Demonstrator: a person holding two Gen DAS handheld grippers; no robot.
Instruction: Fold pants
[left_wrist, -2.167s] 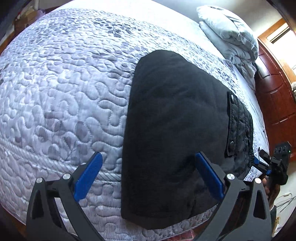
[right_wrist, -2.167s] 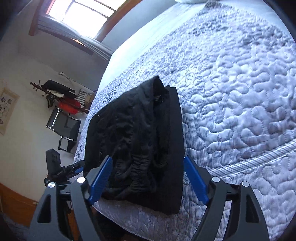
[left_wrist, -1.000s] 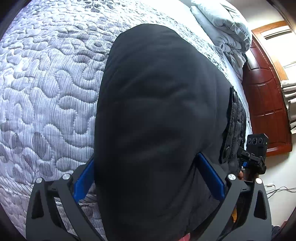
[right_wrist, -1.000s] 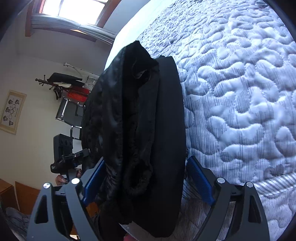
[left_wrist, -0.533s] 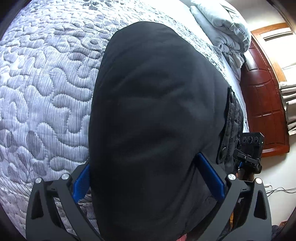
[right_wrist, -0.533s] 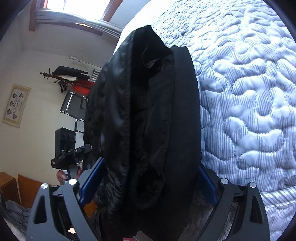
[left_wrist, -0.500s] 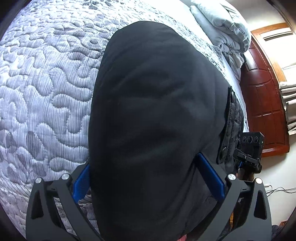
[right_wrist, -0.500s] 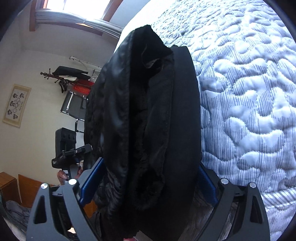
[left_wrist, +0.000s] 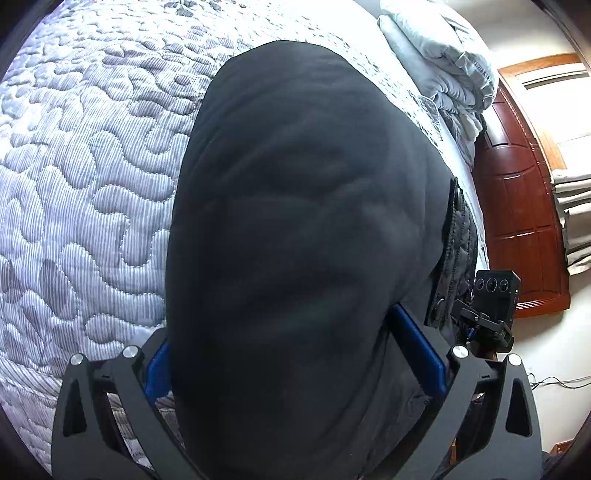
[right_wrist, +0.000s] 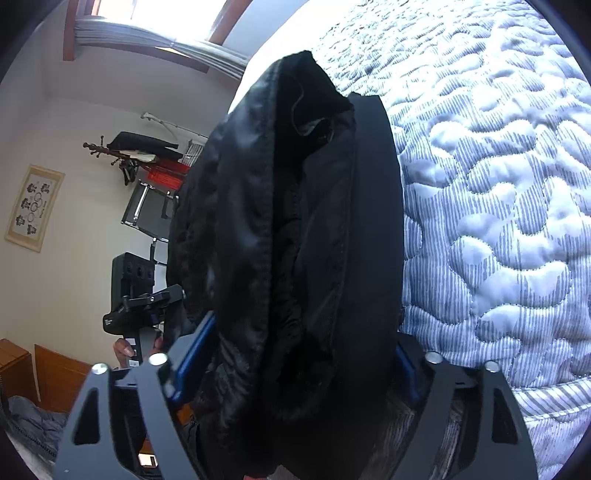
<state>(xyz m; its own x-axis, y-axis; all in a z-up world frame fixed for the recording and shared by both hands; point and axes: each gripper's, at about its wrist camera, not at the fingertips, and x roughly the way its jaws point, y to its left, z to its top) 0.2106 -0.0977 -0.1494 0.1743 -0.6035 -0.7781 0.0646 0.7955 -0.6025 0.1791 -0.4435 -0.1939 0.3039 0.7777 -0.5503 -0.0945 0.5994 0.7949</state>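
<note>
At the bed's (left_wrist: 92, 166) near edge, the folded pants (left_wrist: 295, 221) now fill both views, where two seconds ago they lay farther off. Right tongs (right_wrist: 291, 354) have just been closing and straddle the bundle; left tongs (left_wrist: 295, 350) straddle it too. Whether either pinches yet, I cannot tell. Probably a lift comes next.

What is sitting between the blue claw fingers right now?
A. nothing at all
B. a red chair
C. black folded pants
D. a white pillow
C: the black folded pants fill the gap between the blue pads of the left claw, on the quilted bed.
</note>
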